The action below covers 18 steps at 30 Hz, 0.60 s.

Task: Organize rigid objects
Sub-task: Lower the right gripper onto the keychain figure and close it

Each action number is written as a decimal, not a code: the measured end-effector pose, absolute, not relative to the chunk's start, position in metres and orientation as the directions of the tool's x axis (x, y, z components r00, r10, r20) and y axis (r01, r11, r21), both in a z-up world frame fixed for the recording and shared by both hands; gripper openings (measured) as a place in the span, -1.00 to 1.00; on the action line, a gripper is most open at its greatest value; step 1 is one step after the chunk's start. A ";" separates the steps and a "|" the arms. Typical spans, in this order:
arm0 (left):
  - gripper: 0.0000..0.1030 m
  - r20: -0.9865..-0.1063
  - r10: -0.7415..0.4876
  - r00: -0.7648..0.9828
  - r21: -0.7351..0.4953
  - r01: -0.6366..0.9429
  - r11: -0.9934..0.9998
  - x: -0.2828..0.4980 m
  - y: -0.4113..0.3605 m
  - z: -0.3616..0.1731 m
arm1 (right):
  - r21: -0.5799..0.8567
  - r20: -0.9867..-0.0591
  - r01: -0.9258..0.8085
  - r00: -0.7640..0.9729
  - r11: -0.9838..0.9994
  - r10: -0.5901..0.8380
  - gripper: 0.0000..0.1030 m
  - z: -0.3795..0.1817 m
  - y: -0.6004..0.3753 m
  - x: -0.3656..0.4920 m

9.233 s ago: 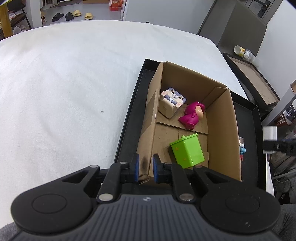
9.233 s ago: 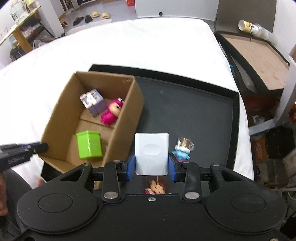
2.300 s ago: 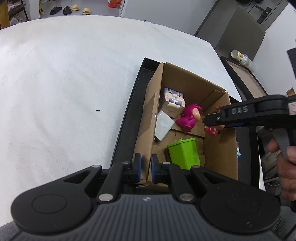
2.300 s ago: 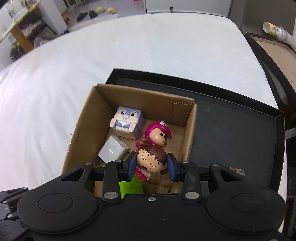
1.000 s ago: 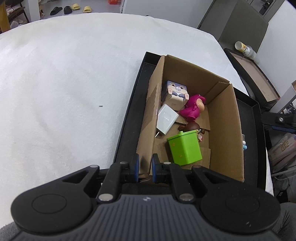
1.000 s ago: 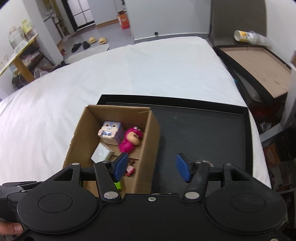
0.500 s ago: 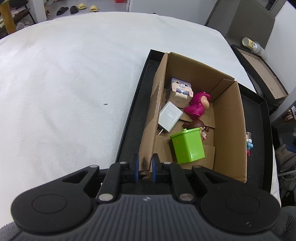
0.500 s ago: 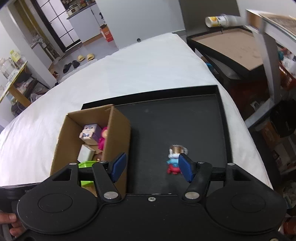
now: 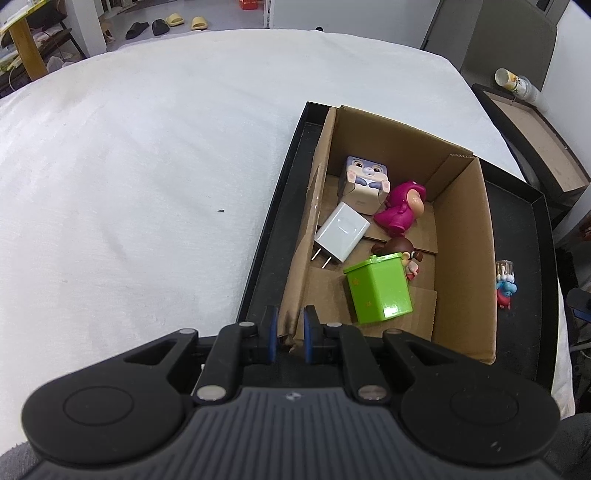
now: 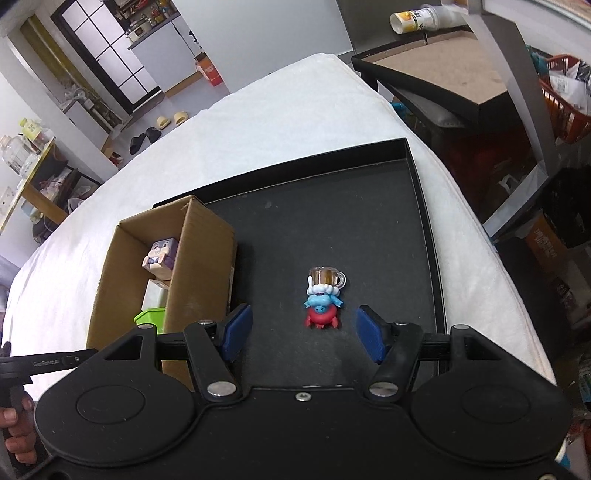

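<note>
A cardboard box (image 9: 463, 236) stands on a black tray (image 10: 369, 221). In it lie a purple bunny cube (image 9: 366, 179), a white charger (image 9: 341, 232), a pink figure (image 9: 400, 210), a brown-haired doll (image 9: 400, 249) and a green bin (image 9: 380, 290). My left gripper (image 9: 287, 334) is shut on the box's near wall. A small blue and red figure with a cup (image 10: 323, 299) stands on the tray, also seen in the left wrist view (image 9: 505, 286). My right gripper (image 10: 303, 334) is open and empty, its fingers either side of and just short of this figure.
The tray lies on a white cloth-covered surface (image 9: 147, 166). A second black tray with a brown bottom (image 10: 450, 59) and a lying cup (image 10: 424, 18) are off to the right. The box (image 10: 199, 266) stands just left of my right gripper.
My right gripper has let go of the brown-haired doll in the box, opened, and moved right over the tray to the blue and red figure. My left gripper stays on the box wall.
</note>
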<state>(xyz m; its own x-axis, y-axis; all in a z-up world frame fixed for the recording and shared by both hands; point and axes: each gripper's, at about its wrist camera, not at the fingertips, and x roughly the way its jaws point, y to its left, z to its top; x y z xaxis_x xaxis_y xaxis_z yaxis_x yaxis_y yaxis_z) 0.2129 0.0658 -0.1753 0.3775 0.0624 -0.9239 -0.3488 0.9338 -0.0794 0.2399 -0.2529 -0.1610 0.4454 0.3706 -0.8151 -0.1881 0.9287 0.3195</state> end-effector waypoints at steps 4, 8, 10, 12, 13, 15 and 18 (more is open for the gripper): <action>-0.78 -0.922 0.073 0.379 -0.071 -0.351 0.934 0.212 0.065 -0.175 | 0.325 -0.813 -0.176 0.449 0.929 0.370 0.20 -0.174 -0.254 0.242; -0.78 -0.921 0.075 0.381 -0.070 -0.353 0.933 0.211 0.066 -0.175 | 0.321 -0.811 -0.154 0.466 0.934 0.355 0.20 -0.188 -0.255 0.243; -0.78 -0.922 0.072 0.381 -0.073 -0.354 0.933 0.212 0.066 -0.175 | 0.313 -0.805 -0.139 0.486 0.940 0.340 0.20 -0.194 -0.255 0.242; -0.78 -0.923 0.067 0.379 -0.079 -0.357 0.931 0.213 0.067 -0.176 | 0.303 -0.797 -0.134 0.507 0.943 0.329 0.20 -0.199 -0.252 0.240; -0.78 -0.923 0.066 0.378 -0.080 -0.358 0.930 0.213 0.067 -0.177 | 0.302 -0.791 -0.137 0.517 0.943 0.328 0.20 -0.203 -0.250 0.239; -0.78 -0.924 0.068 0.376 -0.075 -0.354 0.932 0.214 0.066 -0.177 | 0.299 -0.780 -0.141 0.534 0.944 0.327 0.20 -0.208 -0.247 0.238; -0.78 -0.925 0.070 0.374 -0.072 -0.351 0.934 0.214 0.066 -0.179 | 0.267 -0.779 -0.145 0.550 0.953 0.302 0.20 -0.218 -0.239 0.235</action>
<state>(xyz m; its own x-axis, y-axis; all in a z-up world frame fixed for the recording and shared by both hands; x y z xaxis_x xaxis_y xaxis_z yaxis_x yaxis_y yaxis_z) 0.2144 0.0664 -0.1791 0.3744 0.0697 -0.9246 -0.3506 0.9338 -0.0716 0.2353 -0.2390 -0.2182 0.5497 0.3019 -0.7789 -0.1455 0.9528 0.2666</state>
